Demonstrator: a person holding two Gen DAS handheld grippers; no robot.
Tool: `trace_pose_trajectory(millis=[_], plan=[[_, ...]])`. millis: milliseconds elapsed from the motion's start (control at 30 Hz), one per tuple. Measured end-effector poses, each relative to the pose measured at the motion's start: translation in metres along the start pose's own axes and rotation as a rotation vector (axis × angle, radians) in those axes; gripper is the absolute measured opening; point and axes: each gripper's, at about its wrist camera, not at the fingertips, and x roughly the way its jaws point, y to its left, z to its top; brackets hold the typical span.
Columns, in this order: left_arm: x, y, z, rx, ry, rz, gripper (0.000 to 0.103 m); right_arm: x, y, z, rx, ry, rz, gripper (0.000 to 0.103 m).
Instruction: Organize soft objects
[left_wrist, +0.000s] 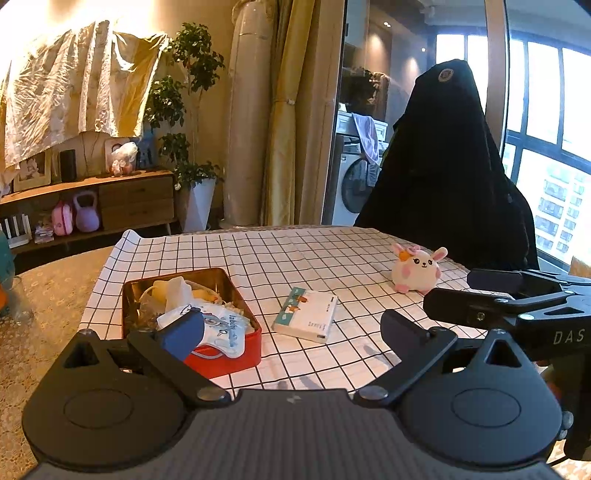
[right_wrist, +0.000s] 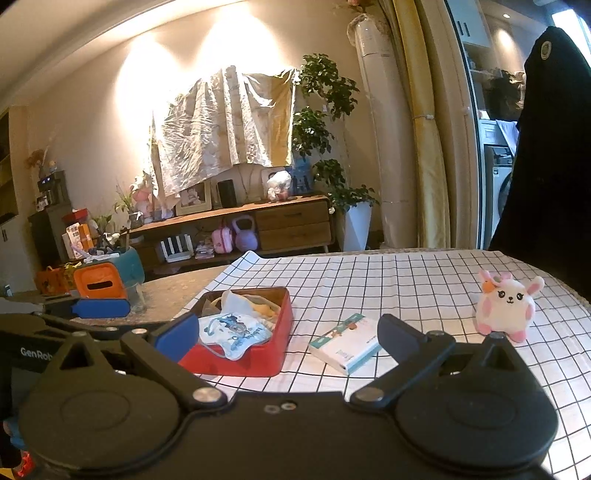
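Observation:
A red tin box (left_wrist: 225, 360) (right_wrist: 284, 317) sits on the checked cloth, filled with soft items, a white printed cloth (left_wrist: 225, 328) (right_wrist: 236, 332) on top. A tissue pack (left_wrist: 306, 314) (right_wrist: 347, 343) lies right of it. A white and pink bunny plush (left_wrist: 417, 269) (right_wrist: 506, 308) stands farther right. My left gripper (left_wrist: 291, 328) is open and empty, its fingers either side of the tissue pack, above the table. My right gripper (right_wrist: 288, 332) is open and empty; it also shows in the left wrist view (left_wrist: 476, 295).
A black draped shape (left_wrist: 450, 166) stands behind the table's far right edge. An orange and teal container (right_wrist: 107, 273) sits on the table to the left. A wooden sideboard (right_wrist: 280, 221), plants and a washing machine (left_wrist: 354, 184) stand behind.

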Motion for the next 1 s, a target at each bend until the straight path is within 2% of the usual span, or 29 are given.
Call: trace_pose_trajectory(millis=[500, 1000], plan=[[-0.0011, -0.0027, 0.0002, -0.009, -0.019, -0.016, 0.102, -0.0023, -0.0008, -0.0049, -0.005, -0.005, -0.043, 0.103], [-0.0019, -0.0024, -0.0011, -0.019, -0.03, -0.035, 0.102, 0.0003, -0.0024, -0.0076, -0.005, 0.011, -0.049, 0.103]])
